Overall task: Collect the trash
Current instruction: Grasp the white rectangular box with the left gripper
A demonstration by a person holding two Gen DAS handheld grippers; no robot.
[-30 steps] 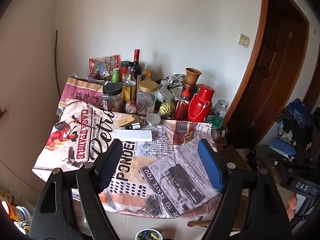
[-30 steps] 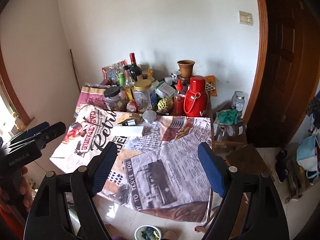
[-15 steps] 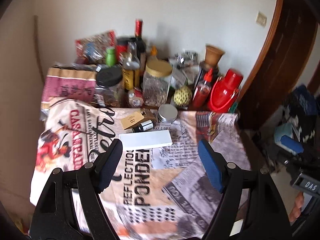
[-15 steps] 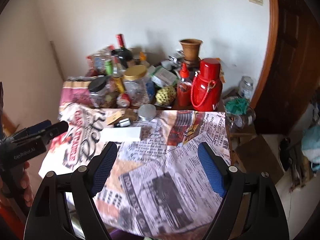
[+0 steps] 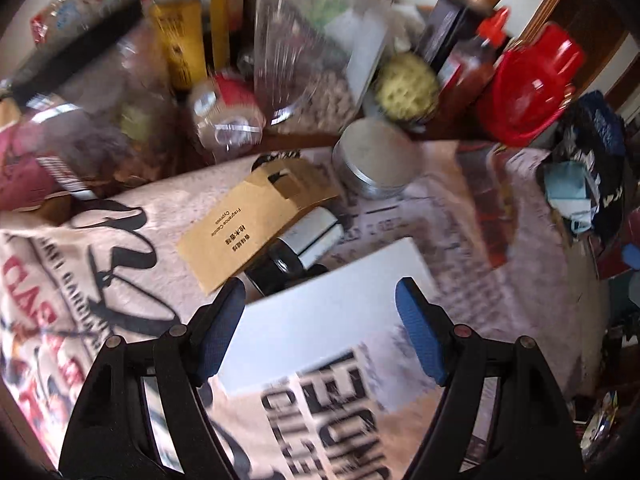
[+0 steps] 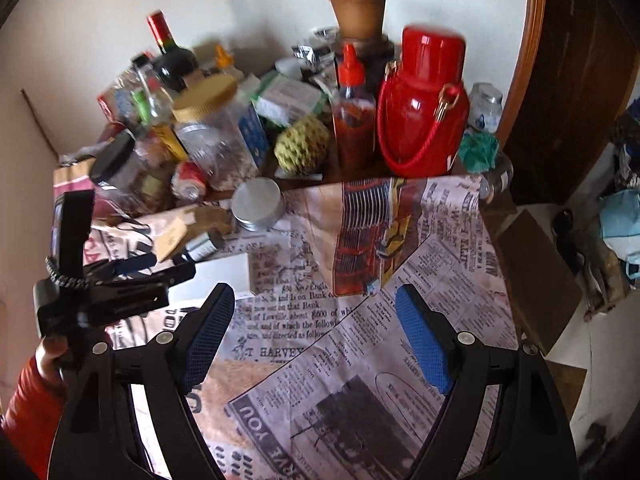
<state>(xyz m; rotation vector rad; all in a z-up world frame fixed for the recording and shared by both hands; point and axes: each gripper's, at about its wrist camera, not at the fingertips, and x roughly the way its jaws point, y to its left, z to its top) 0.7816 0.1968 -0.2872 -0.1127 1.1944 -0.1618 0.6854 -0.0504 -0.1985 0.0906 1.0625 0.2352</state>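
From my left gripper (image 5: 320,320) I look steeply down on the white box (image 5: 328,320), which lies flat on the newsprint tablecloth (image 5: 452,248). My blue fingers (image 5: 418,336) stand apart to either side of the white box with nothing pinched; I cannot tell whether they touch it (the view is blurred). Just beyond the white box lies a small dark bottle (image 5: 296,248) on its side, and a brown cardboard sleeve (image 5: 248,216) lies partly over that bottle. Beyond the white box and a little to the right stands a round silver tin (image 5: 376,164); behind it are crowded jars and bottles.

My right gripper (image 6: 316,332) is also spread wide and empty, over bare tablecloth to the right of the white box (image 6: 224,272). In that view the left gripper (image 6: 148,268) reaches over the white box from the left, held by a hand (image 6: 50,354) in a red sleeve (image 6: 30,400). A red flask (image 6: 424,108) stands well beyond the white box, to the right.
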